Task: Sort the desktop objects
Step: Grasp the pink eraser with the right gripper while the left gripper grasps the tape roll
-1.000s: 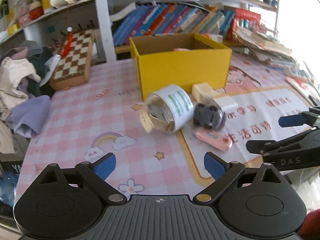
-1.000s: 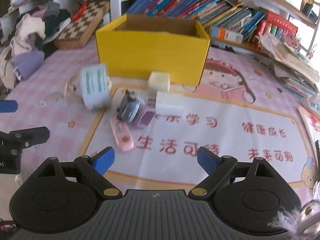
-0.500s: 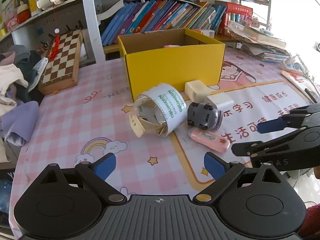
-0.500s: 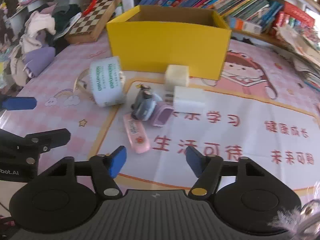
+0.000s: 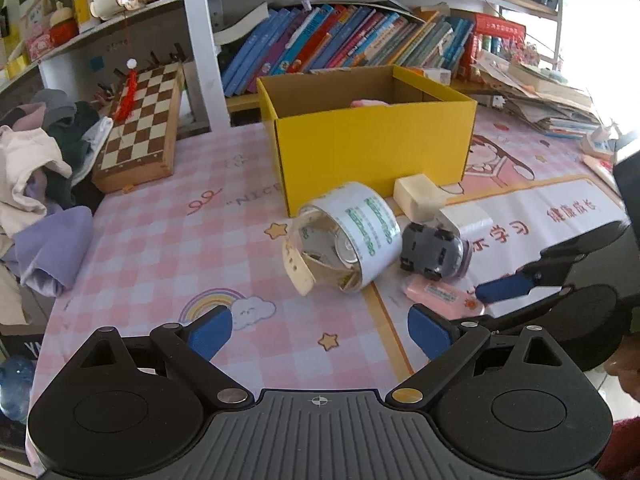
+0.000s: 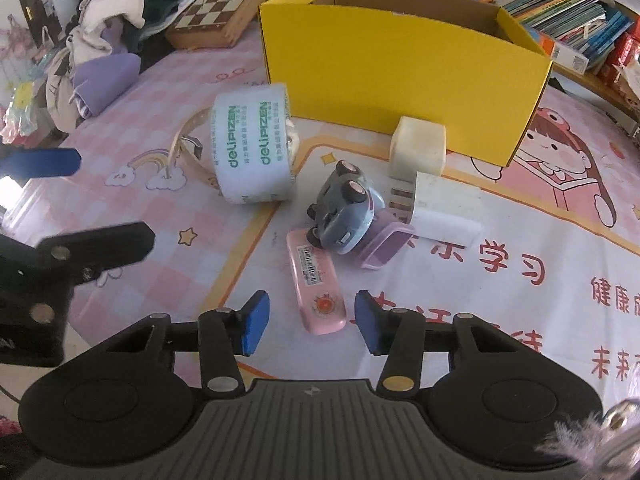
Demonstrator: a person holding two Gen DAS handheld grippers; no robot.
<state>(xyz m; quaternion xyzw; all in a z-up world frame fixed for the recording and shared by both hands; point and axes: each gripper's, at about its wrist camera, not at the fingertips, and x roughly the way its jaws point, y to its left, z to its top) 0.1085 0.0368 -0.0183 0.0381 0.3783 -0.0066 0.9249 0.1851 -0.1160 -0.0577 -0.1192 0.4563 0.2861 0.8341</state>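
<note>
R gripper (image 6: 308, 322) jaws apart, straddling near end of pink case (image 6: 316, 286), not clamped. L gripper (image 5: 318, 330) wide open, empty, over mat. Tape (image 5: 352, 236), toy car (image 6: 344, 210) beside case, in front of yellow box (image 6: 400, 68).

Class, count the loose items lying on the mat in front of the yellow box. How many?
6: tape roll at left, toy car in the middle, pink case nearest, purple lidded box beside the car, cream block by the box, white charger. More may hide behind.

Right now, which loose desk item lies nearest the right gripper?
The pink eraser, lying flat between the right gripper fingers; the others sit nearer the yellow box.
</note>
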